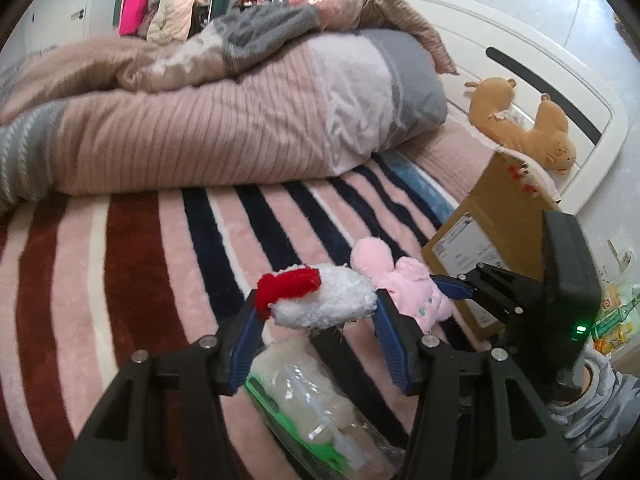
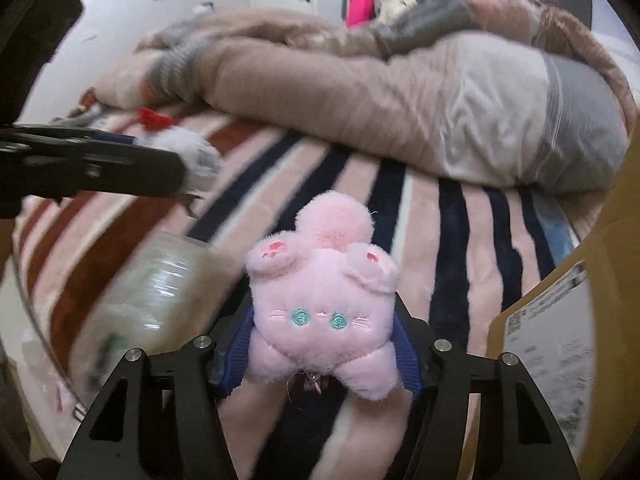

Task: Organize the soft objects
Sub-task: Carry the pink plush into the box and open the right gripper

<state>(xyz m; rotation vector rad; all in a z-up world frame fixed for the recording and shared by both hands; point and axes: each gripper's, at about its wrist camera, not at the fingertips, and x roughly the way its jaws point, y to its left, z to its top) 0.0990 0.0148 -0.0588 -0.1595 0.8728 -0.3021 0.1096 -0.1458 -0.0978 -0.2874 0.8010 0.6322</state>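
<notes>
My left gripper (image 1: 316,304) is shut on a white fluffy plush with a red tuft (image 1: 320,296), held above the striped bed cover. My right gripper (image 2: 324,328) is shut on a pink plush cat (image 2: 324,316), upside down, face toward the camera. In the left wrist view the pink plush (image 1: 404,284) and the right gripper (image 1: 460,286) sit just right of the white plush. In the right wrist view the left gripper (image 2: 180,176) and white plush (image 2: 192,156) are at the left, blurred. A plastic-wrapped cream soft item (image 1: 304,396) lies below my left gripper.
A cardboard box (image 1: 492,236) stands on the bed at the right, also at the right edge of the right wrist view (image 2: 560,320). A brown plush (image 1: 524,124) leans on the white headboard (image 1: 560,80). A rolled pink and grey quilt (image 1: 224,128) fills the back.
</notes>
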